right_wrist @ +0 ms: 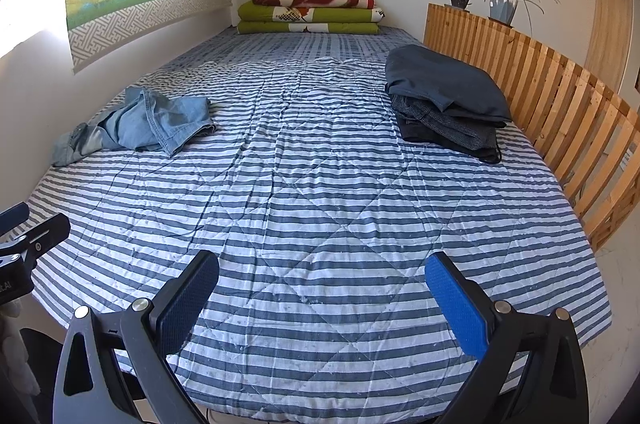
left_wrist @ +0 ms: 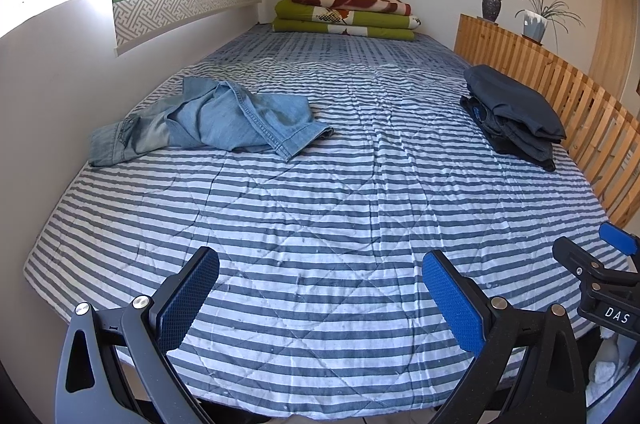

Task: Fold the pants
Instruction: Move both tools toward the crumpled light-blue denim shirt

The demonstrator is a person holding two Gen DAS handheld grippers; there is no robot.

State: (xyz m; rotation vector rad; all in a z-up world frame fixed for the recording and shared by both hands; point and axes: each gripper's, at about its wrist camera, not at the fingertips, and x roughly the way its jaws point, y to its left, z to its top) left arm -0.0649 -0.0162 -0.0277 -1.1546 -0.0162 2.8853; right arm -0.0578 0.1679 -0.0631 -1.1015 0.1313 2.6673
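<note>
Along the bed's (left_wrist: pixel 320 183) left edge, by the wall, a pair of light-blue jeans (left_wrist: pixel 208 119) lies crumpled and unfolded. Dark folded clothes (left_wrist: pixel 516 115) sit stacked at the right edge, suggesting part of the job is done. Both the left gripper (left_wrist: pixel 320 300) and right gripper (right_wrist: pixel 320 300) hover at the near edge, fingers spread wide, holding nothing. No obstacle lies between.

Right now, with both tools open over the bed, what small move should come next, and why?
Probably reach the left tool forward to the crumpled light-blue jeans. They lie unfolded near the wall, while the dark stack by the wooden rail already looks folded, and neither tool holds anything.
</note>
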